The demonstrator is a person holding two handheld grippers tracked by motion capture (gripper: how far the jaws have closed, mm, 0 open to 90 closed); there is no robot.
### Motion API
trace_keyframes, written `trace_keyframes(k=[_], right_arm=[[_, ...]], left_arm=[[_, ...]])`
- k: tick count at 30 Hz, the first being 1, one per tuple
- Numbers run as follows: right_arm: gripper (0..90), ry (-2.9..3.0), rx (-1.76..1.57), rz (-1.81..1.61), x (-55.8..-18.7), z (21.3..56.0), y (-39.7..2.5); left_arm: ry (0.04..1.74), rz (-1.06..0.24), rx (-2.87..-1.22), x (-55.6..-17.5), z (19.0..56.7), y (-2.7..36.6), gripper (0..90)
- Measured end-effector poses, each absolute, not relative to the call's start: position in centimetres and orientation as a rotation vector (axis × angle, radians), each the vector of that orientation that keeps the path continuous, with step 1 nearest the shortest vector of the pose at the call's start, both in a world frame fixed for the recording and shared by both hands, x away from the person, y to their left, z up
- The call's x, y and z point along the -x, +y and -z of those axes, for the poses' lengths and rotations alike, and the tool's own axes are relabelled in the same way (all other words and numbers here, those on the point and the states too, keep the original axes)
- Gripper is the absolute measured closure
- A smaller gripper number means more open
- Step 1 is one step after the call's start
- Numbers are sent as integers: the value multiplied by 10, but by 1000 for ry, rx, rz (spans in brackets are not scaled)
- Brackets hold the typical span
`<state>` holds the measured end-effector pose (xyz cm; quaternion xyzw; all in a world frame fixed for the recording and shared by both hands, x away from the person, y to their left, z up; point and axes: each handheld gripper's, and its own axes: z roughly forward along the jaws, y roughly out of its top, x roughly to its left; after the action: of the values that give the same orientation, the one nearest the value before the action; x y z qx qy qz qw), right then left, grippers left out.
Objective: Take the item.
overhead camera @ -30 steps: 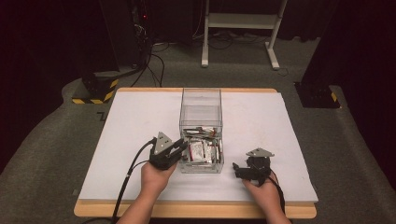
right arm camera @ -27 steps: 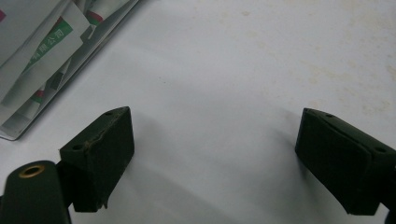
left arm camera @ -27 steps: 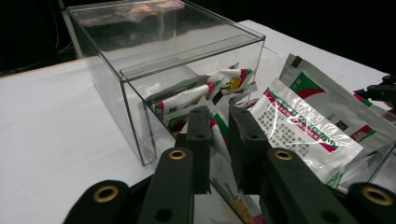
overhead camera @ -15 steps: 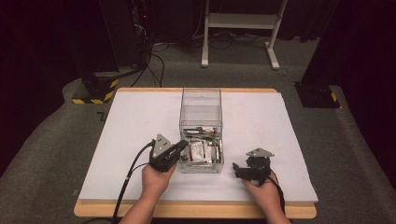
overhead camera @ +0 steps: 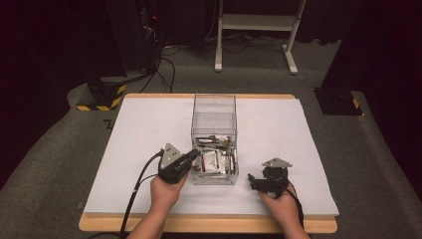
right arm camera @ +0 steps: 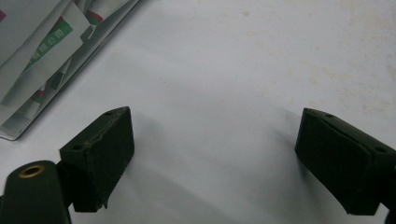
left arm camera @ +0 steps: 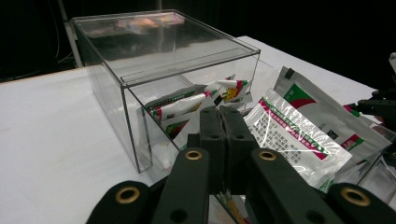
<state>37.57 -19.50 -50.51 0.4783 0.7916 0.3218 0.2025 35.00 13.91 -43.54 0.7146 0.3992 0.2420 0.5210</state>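
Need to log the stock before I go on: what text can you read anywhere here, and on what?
"限公司": green band of a sachet, right gripper view; cut off at its left.
Fine print on the sachets in the clear box, left gripper view: too small to read.
Dark mark on the floor by the table's far left corner, high view: unreadable.

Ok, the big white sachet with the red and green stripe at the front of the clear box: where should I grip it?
Probably the sachet's raised upper corner, from above. It leans tilted on the other sachets, so that edge stands free, while its lower end is tucked in the clear box. The open right gripper suits; the left gripper's jaws are shut.
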Motion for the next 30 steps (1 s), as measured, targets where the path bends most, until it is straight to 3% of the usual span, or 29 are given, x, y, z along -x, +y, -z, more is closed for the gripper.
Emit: trace_keyframes(k=[30], right_arm=[[114,2208,-1337,-900,-376,505,-195]], left_arm=[[908,-632,-1590,-342,418,143,891]])
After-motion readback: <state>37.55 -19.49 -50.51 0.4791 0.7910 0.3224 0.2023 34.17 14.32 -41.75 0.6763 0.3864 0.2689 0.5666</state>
